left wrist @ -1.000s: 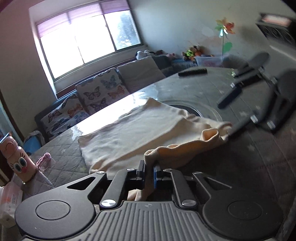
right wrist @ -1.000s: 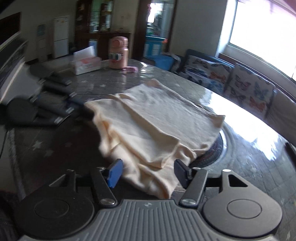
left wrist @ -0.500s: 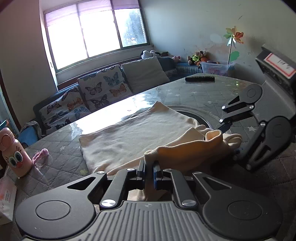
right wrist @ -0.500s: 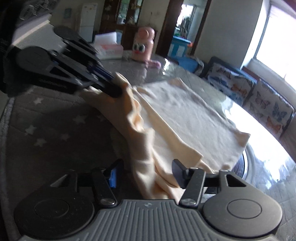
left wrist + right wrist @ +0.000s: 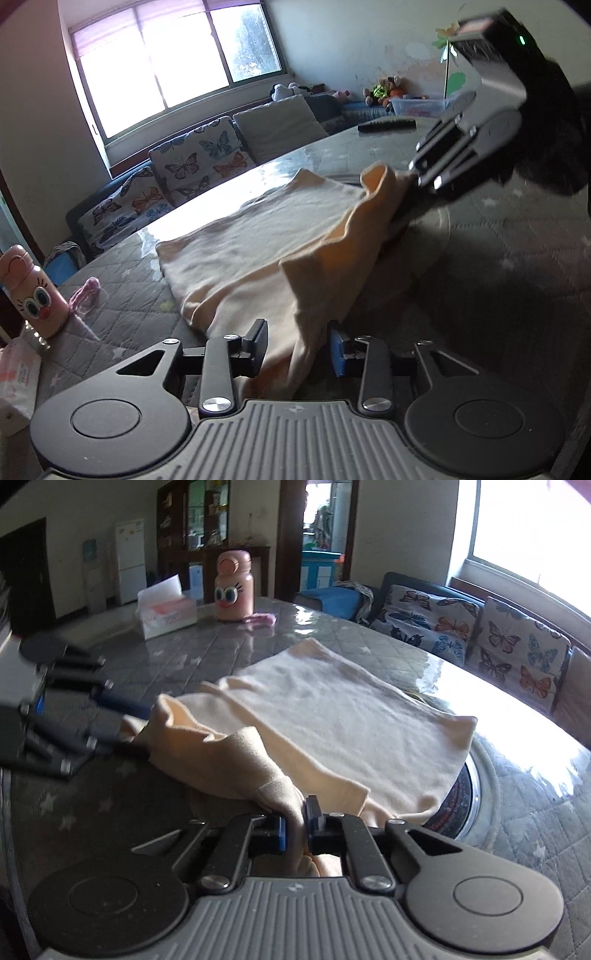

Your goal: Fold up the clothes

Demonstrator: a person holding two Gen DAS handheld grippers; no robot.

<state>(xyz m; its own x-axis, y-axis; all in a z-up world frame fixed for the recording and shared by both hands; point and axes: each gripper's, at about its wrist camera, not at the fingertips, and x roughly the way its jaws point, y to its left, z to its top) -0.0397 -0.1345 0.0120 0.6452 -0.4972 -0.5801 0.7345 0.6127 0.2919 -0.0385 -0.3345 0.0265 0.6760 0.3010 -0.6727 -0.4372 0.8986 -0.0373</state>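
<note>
Over table [image 5: 110, 797]: right gripper [image 5: 294, 829] tilted down, just pinched onto cloth [image 5: 332, 716]; left gripper [image 5: 298, 347] tilted down, just parted, cloth loose between.

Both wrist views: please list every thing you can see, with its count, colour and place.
garment: one, cream, partly folded at the table's middle
table: one, grey quilted cover
bottle: one, pink with cartoon eyes, far table edge
tissue box: one, white and pink, beside the bottle
remote: one, black, far table edge
sofa cushions: several, butterfly print, under the window
left gripper: one, black, just been opening, cloth between loose
right gripper: one, black, just closed on the garment's edge
</note>
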